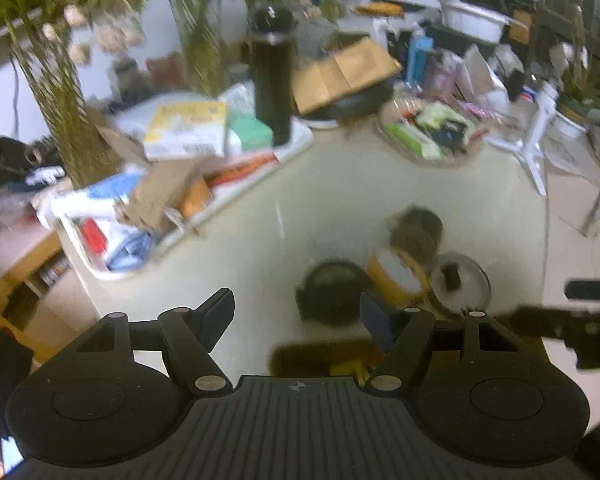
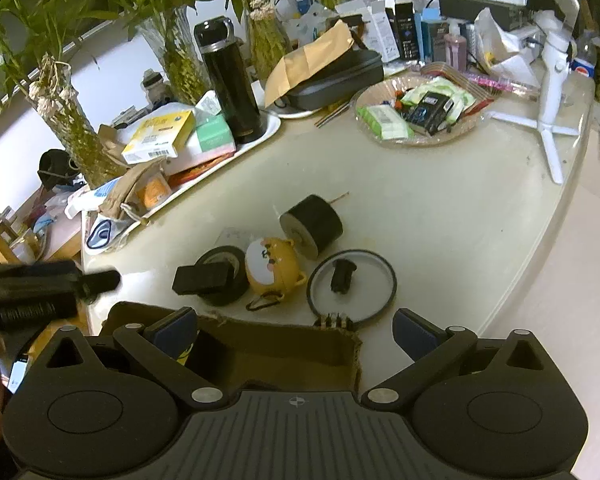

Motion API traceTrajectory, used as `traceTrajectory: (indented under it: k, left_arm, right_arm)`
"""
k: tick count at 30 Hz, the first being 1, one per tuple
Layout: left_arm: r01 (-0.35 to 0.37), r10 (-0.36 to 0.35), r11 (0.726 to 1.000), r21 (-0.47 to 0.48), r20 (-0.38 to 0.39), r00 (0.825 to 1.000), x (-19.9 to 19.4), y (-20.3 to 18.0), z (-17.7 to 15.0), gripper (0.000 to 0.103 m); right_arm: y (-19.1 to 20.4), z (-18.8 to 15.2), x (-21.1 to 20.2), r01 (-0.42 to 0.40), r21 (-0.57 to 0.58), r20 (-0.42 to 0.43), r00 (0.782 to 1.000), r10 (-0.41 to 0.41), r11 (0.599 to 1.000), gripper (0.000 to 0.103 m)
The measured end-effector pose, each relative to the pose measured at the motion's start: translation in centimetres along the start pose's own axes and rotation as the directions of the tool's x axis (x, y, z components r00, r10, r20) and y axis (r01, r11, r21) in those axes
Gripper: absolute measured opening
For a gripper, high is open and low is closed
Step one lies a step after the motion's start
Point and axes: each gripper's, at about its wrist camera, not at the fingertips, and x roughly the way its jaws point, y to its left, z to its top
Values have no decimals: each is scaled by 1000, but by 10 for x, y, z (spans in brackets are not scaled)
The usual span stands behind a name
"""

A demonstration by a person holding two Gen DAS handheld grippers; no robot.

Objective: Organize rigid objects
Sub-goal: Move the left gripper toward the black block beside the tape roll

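Several small items lie together on the pale table: a black cylinder [image 2: 312, 226] on its side, a yellow bear-faced case [image 2: 270, 266], a black tape roll [image 2: 224, 280] with a black block on top, and a round ringed lid [image 2: 352, 282] with a black mount in it. An open cardboard box [image 2: 276, 352] sits at the near edge. Above this box my right gripper [image 2: 296, 332] stands open with nothing between its fingers. The blurred left wrist view shows my left gripper [image 1: 296, 316] open and empty, just short of the tape roll [image 1: 332, 292], the yellow case [image 1: 396, 276] and the lid [image 1: 460, 284].
A white tray [image 2: 256, 144] at the back left holds boxes and a tall black flask [image 2: 230, 80]. Potted plants [image 2: 64, 92] stand behind it. A glass dish [image 2: 476, 120] of packets and a white tripod [image 2: 552, 80] are at the back right. The table edge [image 2: 540, 256] curves along the right.
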Motion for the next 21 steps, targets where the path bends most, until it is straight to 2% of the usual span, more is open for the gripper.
traceTrajectory:
  k: [11,21]
  left_arm:
    - [-10,12,999,-38,45,999,0,12,29,69]
    - [-15,16,1000,-22,22,1000,12,12,30,69]
  right_arm:
    - [-6,5,1,26,5,22,999,-26,1000,103]
    - [-6,7,2,32,3,26,999,-32,999,103]
